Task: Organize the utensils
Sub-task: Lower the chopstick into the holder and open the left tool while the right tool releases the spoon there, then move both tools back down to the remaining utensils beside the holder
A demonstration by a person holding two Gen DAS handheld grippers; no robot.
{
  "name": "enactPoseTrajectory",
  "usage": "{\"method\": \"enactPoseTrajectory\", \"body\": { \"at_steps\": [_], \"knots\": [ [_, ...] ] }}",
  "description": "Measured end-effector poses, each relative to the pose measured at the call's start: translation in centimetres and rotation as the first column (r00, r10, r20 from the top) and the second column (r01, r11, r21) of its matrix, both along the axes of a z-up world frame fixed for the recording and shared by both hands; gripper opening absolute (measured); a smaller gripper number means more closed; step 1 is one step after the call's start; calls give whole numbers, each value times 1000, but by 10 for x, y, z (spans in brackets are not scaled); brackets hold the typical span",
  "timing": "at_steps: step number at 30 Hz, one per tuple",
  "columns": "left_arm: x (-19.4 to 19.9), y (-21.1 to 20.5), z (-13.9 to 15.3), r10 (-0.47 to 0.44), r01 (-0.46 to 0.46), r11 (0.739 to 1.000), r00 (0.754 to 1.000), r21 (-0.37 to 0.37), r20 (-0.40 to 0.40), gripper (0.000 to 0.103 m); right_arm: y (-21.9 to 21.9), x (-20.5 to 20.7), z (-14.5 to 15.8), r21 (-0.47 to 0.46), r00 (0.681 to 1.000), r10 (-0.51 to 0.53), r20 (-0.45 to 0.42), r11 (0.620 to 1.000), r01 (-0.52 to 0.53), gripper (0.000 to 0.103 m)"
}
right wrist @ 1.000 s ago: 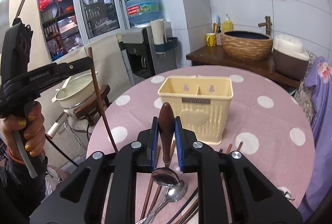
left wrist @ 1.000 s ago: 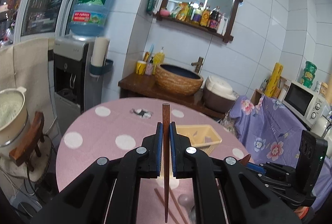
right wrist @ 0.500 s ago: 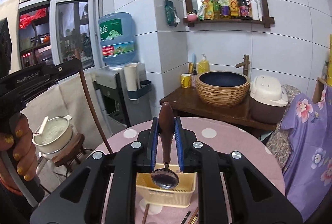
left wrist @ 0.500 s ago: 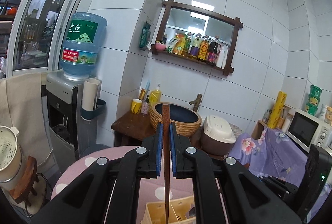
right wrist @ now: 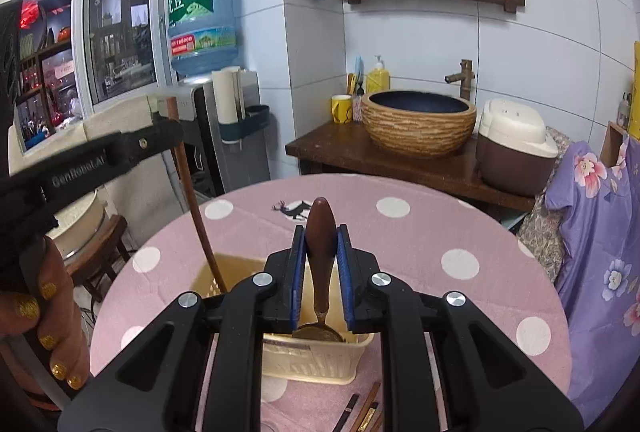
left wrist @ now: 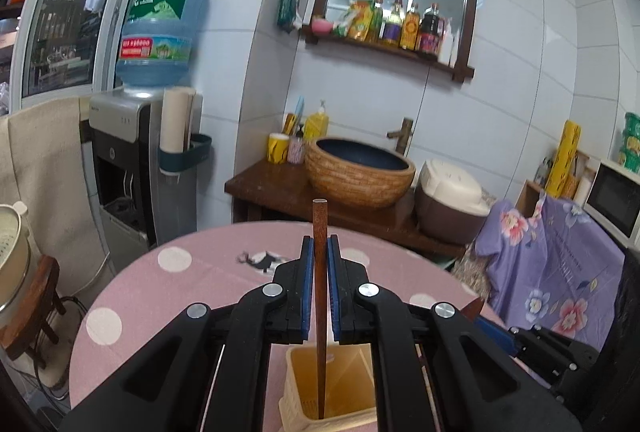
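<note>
My left gripper (left wrist: 319, 252) is shut on a brown wooden chopstick (left wrist: 319, 308), held upright with its lower end inside the cream plastic utensil basket (left wrist: 298, 388). My right gripper (right wrist: 321, 244) is shut on a spoon with a brown handle (right wrist: 321, 240); its metal bowl (right wrist: 318, 332) sits just above or in the basket (right wrist: 312, 362). The right wrist view also shows the left gripper (right wrist: 96, 159) at the left, with its chopstick (right wrist: 192, 199) reaching down into the basket's left compartment.
The basket stands on a round table with a pink polka-dot cloth (right wrist: 460, 232). More chopsticks (right wrist: 366, 412) lie on the cloth near the front edge. Behind the table are a wooden counter with a woven basin (right wrist: 418, 121), a rice cooker (right wrist: 514, 147) and a water dispenser (left wrist: 132, 167).
Both grippers tilted up, then came down over the basket. The chopstick's lower end and the spoon's bowl have moved from above the table into the basket opening.
</note>
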State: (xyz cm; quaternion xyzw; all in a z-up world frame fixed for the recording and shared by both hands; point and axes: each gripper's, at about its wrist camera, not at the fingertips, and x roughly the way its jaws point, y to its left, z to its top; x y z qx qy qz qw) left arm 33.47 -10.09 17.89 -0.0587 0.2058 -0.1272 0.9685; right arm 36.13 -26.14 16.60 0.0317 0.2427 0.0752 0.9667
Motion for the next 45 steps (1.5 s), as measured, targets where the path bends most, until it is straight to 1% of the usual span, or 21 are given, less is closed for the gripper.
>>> {"method": "enactPoseTrajectory", "body": {
  "at_steps": [5,7,9,13,17,19,21,23,25,26,27,30,31,33,34,36,37,39,42,43,45],
  "knots": [
    [4,-1,-21,-7,7,1000,999,13,-44,8,-1,1,-18,-7,1000,-4,-22,1000,4,16],
    [4,-3,-28,-6,7,1000,999,26,-52,1,-2,1,-26,-5,1000,-5,-31,1000,4,16],
    [4,-4,-33,-10,13,999,998,35,-64,1,-3,1,-32,-3,999,-4,-38,1000,3,16],
    [6,-2,-38,-9,11,1000,997,27,-81,1,-6,-1,-33,6,999,-6,-31,1000,6,16],
    [-4,3,-35,-23,24,1000,998,9,-62,1,-8,-5,-33,18,1000,-1,-19,1000,2,17],
    [-11,7,-34,-24,25,1000,999,4,-49,2,-10,-9,-33,21,1000,-6,-3,1000,6,22],
    [-18,10,-34,-27,28,1000,999,5,-41,2,-11,-15,-32,31,1000,-11,13,999,10,34],
    [-24,15,-36,-26,26,1000,998,4,-51,5,-12,-22,-30,37,1000,-15,25,999,14,39],
    [-31,21,-40,-28,28,1000,997,-4,-76,13,-12,-31,-29,20,999,-40,37,999,39,42],
    [-34,24,-43,-30,29,1000,996,-9,-86,27,-12,-36,-28,10,998,-57,39,998,57,46],
    [-38,28,-45,-31,30,999,995,-15,-93,43,-12,-41,-28,3,997,-70,39,998,70,50],
    [-54,38,-52,-27,25,999,996,-25,-81,63,-10,-59,-29,-19,995,-101,24,995,102,52],
    [-61,40,-56,-24,23,1000,997,-12,-79,66,-8,-66,-31,-30,994,-106,12,994,106,53],
    [-70,42,-63,-25,26,1000,996,17,-86,81,-4,-77,-37,-47,994,-106,-15,993,105,54],
    [-75,44,-69,-15,18,999,996,30,-93,84,-2,-84,-41,-51,995,-100,-30,994,98,54],
    [-83,51,-81,5,-1,999,994,38,-112,93,0,-94,-50,-50,994,-91,-59,995,88,54],
    [-87,55,-88,14,-9,999,992,37,-128,95,1,-99,-57,-45,993,-87,-78,995,84,54],
    [-91,62,-101,35,-27,998,986,48,-162,96,2,-108,-69,-36,990,-86,-110,996,83,54],
    [-95,72,-122,72,-55,995,971,81,-227,96,3,-118,-92,-23,981,-92,-168,996,90,54],
    [-96,75,-129,78,-57,995,965,87,-252,96,2,-121,-100,-10,976,-95,-195,995,94,54],
    [-102,79,-138,80,-58,995,958,87,-275,96,1,-125,-113,15,967,-93,-238,995,100,54]
  ]
}}
